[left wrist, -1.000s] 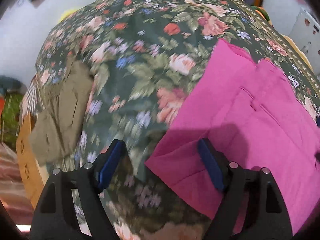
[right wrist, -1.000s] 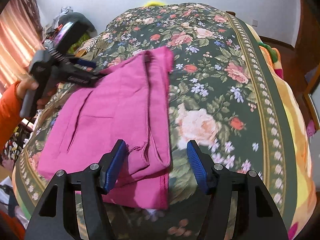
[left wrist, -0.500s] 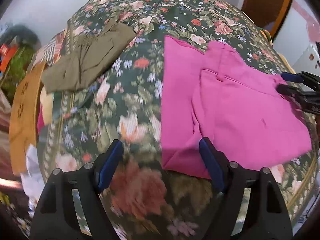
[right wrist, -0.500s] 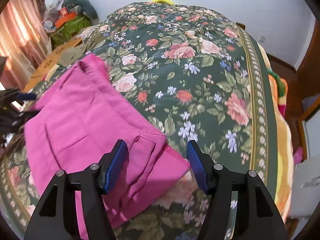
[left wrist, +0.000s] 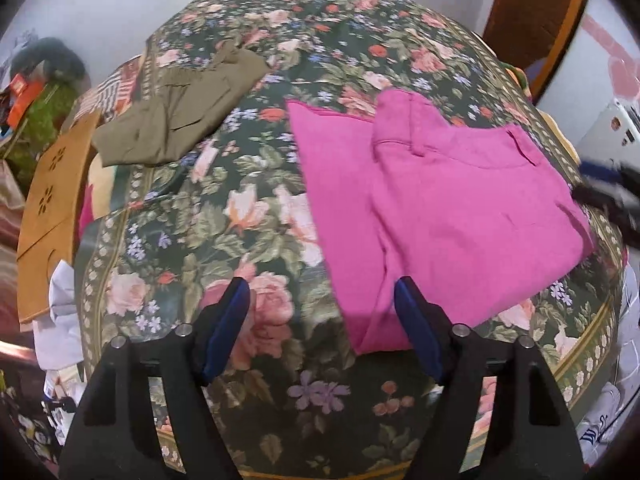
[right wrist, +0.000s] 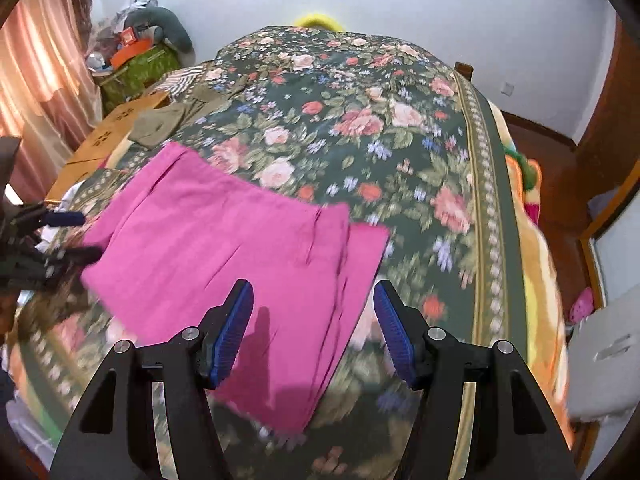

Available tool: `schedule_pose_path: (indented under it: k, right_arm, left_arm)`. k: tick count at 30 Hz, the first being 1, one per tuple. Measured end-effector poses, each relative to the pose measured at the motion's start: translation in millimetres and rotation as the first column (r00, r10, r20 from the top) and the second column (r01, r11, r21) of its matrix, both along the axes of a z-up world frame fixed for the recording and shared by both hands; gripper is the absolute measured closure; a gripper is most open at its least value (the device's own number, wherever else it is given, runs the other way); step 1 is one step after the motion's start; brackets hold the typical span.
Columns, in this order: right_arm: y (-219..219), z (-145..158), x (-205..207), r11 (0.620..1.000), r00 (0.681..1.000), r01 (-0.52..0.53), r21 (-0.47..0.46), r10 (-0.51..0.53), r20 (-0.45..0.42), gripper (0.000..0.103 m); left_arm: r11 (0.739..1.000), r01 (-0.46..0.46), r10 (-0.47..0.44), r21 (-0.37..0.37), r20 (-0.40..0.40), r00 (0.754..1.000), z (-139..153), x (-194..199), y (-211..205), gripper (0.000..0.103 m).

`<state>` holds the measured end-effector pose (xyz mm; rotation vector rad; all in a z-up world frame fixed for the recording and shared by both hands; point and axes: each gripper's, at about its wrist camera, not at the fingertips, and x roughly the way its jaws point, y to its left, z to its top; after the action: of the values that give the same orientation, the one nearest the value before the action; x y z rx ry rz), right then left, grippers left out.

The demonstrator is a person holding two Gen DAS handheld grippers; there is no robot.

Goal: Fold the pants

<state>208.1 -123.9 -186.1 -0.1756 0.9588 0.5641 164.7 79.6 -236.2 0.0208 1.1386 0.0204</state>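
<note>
Magenta pants point(left wrist: 440, 208) lie on a dark green floral bedspread point(left wrist: 248, 216) near olive-brown trousers point(left wrist: 176, 120).

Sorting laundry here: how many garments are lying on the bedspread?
2. The folded pink pants lie near the bedspread's front edge. A folded olive garment lies by the far left edge. Others may be hidden beyond the bed's crest.

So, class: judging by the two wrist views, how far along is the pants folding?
Done: the pink pants lie folded in layers on the floral bedspread, and olive pants sit folded further back. In hand: nothing; the left gripper and right gripper are open and empty. Left: perhaps one more fold or tidying.
</note>
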Motion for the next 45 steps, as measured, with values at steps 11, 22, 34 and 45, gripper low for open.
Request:
schedule_pose_path:
  k: [11,22,34,45]
  right_arm:
    - [-24,-37,-29,0.989,0.992,0.097,0.11,-0.087,-0.095,0.064]
    - [-46,-19,-26,0.984,0.987,0.147,0.104,-0.139,-0.082,0.063]
    - [-25,-38,19,0.978,0.98,0.159,0.135,-0.14,-0.145,0.053]
    - [-22,-47,35,0.968,0.984,0.127,0.216,-0.095,-0.153,0.071]
  left_arm:
    - [0.995,-0.097,0.098,-0.01,0.043,0.994,-8,-22,28,0.035]
    - [0.996,-0.047,0.055,-0.078,0.095,0.994,27,-6,31,0.037]
    - [0.978,0.014,-0.027,-0.21,-0.059,0.998,-14,67,16,0.037]
    - [0.96,0.035,-0.047,-0.277,-0.036,0.998,-17,82,12,0.083]
